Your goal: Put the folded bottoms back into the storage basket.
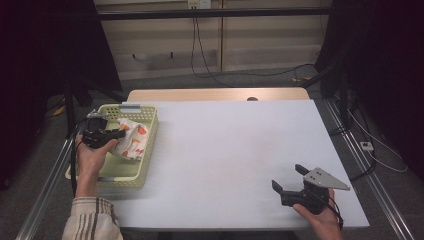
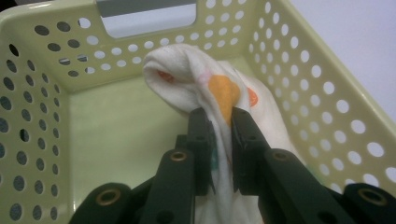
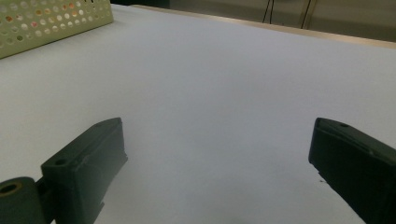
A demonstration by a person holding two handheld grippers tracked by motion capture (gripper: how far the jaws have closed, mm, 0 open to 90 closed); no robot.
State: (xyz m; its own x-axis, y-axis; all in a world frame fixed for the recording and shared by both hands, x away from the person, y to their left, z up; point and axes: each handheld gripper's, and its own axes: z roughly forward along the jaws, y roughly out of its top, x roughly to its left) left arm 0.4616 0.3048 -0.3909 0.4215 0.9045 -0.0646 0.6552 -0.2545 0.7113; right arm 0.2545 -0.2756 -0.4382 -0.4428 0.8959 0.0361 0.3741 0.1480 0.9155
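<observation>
A white cloth [image 1: 132,141] printed with orange and red shapes lies bunched inside a pale green perforated basket [image 1: 149,150] at the table's left. My left gripper [image 1: 120,134] reaches over the basket and is shut on a fold of the cloth [image 2: 205,88]; the fabric rises between the two jaws and droops over their tips [image 2: 223,122]. My right gripper [image 1: 289,177] rests low over the white tabletop near the front right, open, with nothing between its fingers [image 3: 88,161].
The white table surface [image 1: 230,150] spreads between the two hands. The basket's corner [image 3: 51,23] shows at the far left of the right gripper view. A wooden strip [image 1: 215,94] runs along the table's far edge, with cables on the floor beyond.
</observation>
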